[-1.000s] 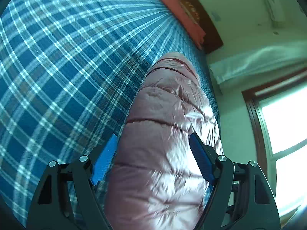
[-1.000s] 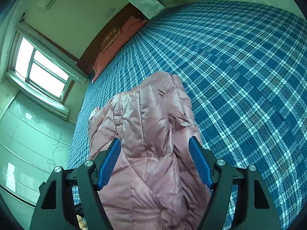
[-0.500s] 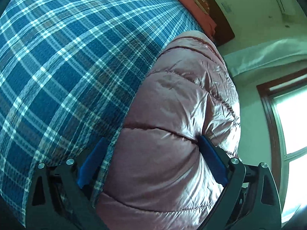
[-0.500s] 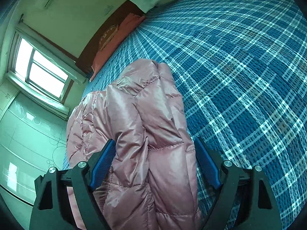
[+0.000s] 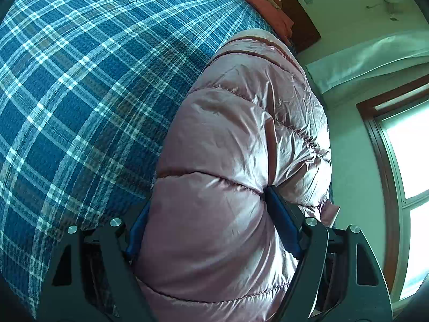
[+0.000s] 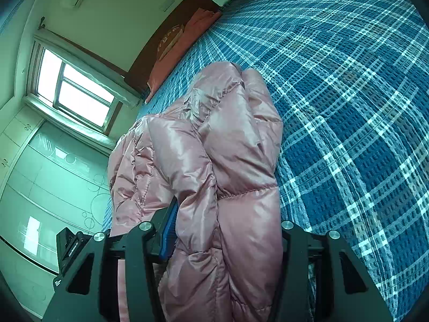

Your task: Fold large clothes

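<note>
While both grippers (image 5: 206,214) (image 6: 225,230) squeeze pink puffer jacket (image 5: 236,161), jaws just closing; wardrobe (image 6: 53,182) only in right view.

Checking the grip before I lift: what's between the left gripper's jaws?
The pink puffer jacket. The left wrist view shows its quilted bulk filling the gap in the left gripper, whose jaws have just been closing and dent the padding.
</note>
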Available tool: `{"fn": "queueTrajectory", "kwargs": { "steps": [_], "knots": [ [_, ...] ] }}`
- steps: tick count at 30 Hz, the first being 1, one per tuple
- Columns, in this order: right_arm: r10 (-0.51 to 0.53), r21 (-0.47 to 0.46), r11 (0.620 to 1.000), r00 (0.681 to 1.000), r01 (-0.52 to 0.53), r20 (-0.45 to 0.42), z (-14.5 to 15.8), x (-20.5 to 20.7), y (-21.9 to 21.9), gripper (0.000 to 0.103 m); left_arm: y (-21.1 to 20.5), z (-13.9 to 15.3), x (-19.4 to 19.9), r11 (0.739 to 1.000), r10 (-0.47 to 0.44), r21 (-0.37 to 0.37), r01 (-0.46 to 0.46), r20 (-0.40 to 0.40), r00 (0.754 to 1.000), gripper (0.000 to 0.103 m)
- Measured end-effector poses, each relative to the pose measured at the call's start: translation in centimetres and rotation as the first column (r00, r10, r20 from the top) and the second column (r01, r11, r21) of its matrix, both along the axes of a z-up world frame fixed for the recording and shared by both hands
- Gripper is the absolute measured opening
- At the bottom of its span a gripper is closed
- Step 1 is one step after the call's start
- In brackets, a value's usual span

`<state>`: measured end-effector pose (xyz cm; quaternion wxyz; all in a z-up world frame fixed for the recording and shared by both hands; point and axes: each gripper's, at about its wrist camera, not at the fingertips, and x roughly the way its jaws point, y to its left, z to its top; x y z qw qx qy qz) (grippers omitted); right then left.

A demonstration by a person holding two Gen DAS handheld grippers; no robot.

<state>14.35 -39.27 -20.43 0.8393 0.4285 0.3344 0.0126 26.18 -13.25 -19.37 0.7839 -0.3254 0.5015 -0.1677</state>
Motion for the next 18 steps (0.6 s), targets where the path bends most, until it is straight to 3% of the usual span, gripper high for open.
{"fn": "queueTrajectory", "kwargs": {
  "steps": [9,13,18],
  "knots": [
    [0.015,0.058,0.998,1.000,-0.016,0.026,-0.8,0.1,0.2,0.037,-0.4,0.1,0.0,1.000,-0.010,0.016,0.009,0.023,1.000,0.068],
    [0.011,0.089,0.996,0.998,-0.016,0.059,-1.0,-0.6,-0.2,0.029,-0.5,0.7,-0.3,0.999,-0.033,0.013,0.032,0.050,0.998,0.055],
    [0.013,0.066,0.998,0.992,-0.021,0.126,0.8,-1.1,1.2,0.026,0.4,2.3,-0.5,0.998,-0.063,0.005,0.063,0.112,0.992,0.048]
  ]
}}
